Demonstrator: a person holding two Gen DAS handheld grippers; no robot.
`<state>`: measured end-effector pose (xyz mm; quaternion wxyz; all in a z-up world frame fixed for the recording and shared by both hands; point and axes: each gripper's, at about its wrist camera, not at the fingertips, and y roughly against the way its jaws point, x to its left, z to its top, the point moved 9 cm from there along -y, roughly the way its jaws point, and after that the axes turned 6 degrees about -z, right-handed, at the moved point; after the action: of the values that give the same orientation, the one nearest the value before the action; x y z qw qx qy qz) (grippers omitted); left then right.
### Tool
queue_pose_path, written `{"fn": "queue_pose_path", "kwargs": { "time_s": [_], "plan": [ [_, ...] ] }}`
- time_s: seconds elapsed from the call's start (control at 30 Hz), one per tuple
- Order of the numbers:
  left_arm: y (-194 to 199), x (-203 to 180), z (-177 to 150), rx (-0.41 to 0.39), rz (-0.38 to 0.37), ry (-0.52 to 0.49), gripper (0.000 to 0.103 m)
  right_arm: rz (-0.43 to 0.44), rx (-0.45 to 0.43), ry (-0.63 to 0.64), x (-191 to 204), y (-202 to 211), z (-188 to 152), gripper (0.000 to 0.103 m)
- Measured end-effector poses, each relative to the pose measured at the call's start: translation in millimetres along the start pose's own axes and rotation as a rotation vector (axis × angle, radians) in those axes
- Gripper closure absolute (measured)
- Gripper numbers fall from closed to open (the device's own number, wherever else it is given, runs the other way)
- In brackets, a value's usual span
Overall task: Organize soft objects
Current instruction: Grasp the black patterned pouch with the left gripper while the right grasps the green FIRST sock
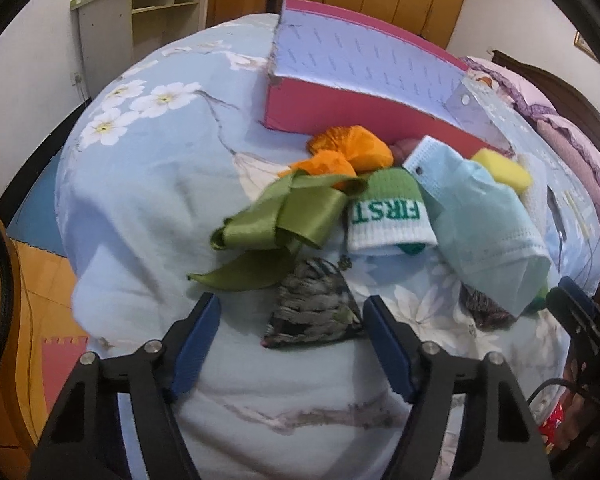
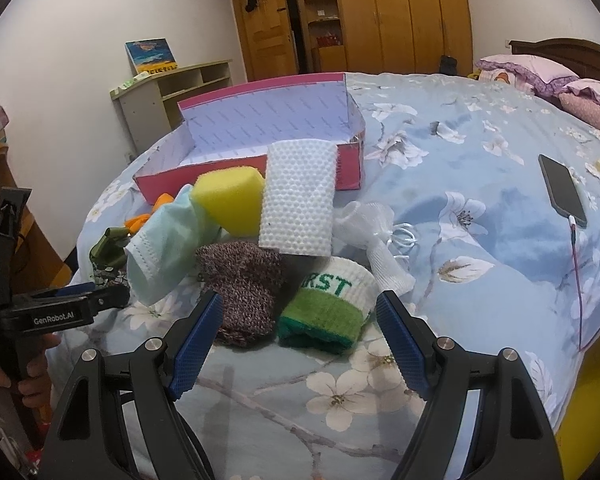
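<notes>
A pile of soft things lies on the bed in front of an open pink box (image 1: pixel 340 120) (image 2: pixel 352 168). In the left wrist view my open left gripper (image 1: pixel 290 304) hovers over a dark patterned pouch (image 1: pixel 312 312), with a green ribbon (image 1: pixel 284 216), orange cloth (image 1: pixel 352 148), a green-and-white "FIRST" sock (image 1: pixel 388 216), a blue face mask (image 1: pixel 484 216) and a yellow sponge (image 1: pixel 504 170) beyond. My open right gripper (image 2: pixel 300 304) hovers over a brown knit piece (image 2: pixel 248 284) and the sock (image 2: pixel 328 300). A white sponge (image 2: pixel 300 196) and white mesh (image 2: pixel 376 236) lie behind.
The bed has a blue floral cover (image 2: pixel 460 152). A phone (image 2: pixel 562 190) with a cable lies on it at the right. Pink pillows (image 2: pixel 540 72) sit at the headboard. A shelf (image 2: pixel 172 92) and wooden wardrobe (image 2: pixel 380 16) stand behind.
</notes>
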<state>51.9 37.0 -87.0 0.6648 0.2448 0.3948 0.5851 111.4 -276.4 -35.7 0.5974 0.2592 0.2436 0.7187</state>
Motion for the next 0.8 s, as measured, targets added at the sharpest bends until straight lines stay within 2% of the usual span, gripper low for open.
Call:
{"fn": "queue_pose_path", "kwargs": {
  "time_s": [0.13, 0.33, 0.5, 0.57, 0.63, 0.7, 0.8],
  "plan": [
    [-4, -8, -2, 0.007, -0.008, -0.030, 0.030, -0.004, 0.003, 0.001, -1, 0, 0, 0.022],
    [-9, -8, 0, 0.007, -0.004, -0.021, 0.030, -0.005, 0.015, -0.006, -4, -2, -3, 0.022],
    [-7, -9, 2, -0.007, -0.014, -0.028, 0.050, -0.005, 0.030, -0.050, -16, -4, -4, 0.023],
    [-5, -11, 1, -0.008, -0.020, -0.036, 0.054, 0.005, 0.036, -0.070, -21, -3, -5, 0.026],
    [-3, -12, 1, -0.011, -0.018, -0.048, 0.056, 0.019, 0.045, -0.089, -23, -5, -5, 0.039],
    [-1, -14, 1, -0.016, -0.019, -0.060, 0.057, 0.036, 0.064, -0.108, -25, -7, -7, 0.046],
    [2, -16, 1, -0.021, -0.030, -0.072, 0.058, 0.056, 0.093, -0.127, -25, -13, -9, 0.050]
  ]
}}
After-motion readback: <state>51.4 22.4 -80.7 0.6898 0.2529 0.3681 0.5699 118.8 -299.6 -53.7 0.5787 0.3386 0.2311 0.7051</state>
